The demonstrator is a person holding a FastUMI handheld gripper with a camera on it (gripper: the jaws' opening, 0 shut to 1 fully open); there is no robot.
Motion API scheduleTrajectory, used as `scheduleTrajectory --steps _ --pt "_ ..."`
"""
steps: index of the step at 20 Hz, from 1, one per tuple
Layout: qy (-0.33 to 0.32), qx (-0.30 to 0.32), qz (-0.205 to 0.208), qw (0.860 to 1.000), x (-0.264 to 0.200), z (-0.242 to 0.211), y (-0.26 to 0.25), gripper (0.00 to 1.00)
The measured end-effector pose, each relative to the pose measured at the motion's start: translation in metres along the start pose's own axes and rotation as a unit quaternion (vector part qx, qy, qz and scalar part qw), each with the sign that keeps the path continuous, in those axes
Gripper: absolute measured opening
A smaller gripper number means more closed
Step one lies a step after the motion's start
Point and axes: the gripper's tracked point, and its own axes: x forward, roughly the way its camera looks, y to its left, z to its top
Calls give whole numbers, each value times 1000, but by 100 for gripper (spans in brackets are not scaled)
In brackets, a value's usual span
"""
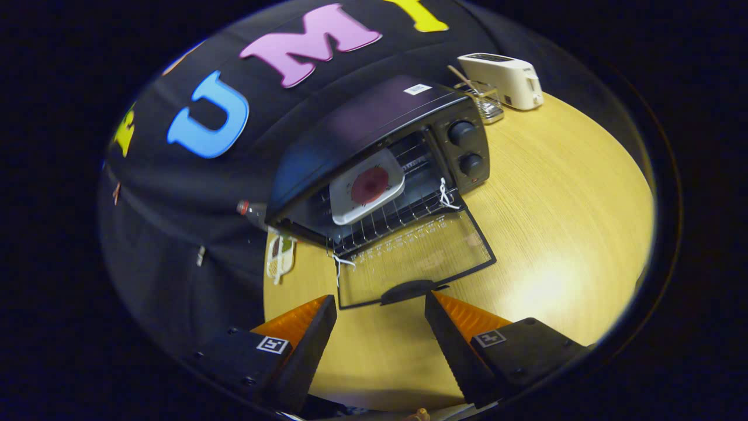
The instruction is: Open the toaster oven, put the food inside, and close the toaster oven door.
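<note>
Bottle [248, 211] and a small packet [280, 256] lie at the far left of the counter [555, 234], tucked beside the oven [374, 158]. Moving right, the oven stands with its door [418, 260] dropped flat onto the counter, and the food [368, 186], a white tray with a red round on it, already sits on the wire rack inside. Your gripper [380, 316] hovers wide and empty, its fingers apart on either side of the door handle [409, 290], which lies just ahead of the tips. Farther right, past the two oven knobs [466, 149], a glass holder [488, 100] and a white toaster [504, 78] stand at the back of the counter.

Closing the door looks like the one step left. The risk is in the lift: the handle is low and flat against the counter, so a finger could slide over it rather than under, or push the light oven backward. White ties at the hinges may also snag as the door swings up.
</note>
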Motion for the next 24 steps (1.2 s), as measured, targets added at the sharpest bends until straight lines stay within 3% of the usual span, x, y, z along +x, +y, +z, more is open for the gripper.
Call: scheduleTrajectory --steps 3,7,11,18,24 --pt "39 -120 -46 991 18 -41 -17 99" --pt "82 -170 -72 979 47 -72 -32 99" --pt "115 -176 -109 972 84 -83 -55 99" --pt "77 -140 -163 974 111 -54 -58 98" --pt "81 -123 -136 980 95 -46 -49 98"
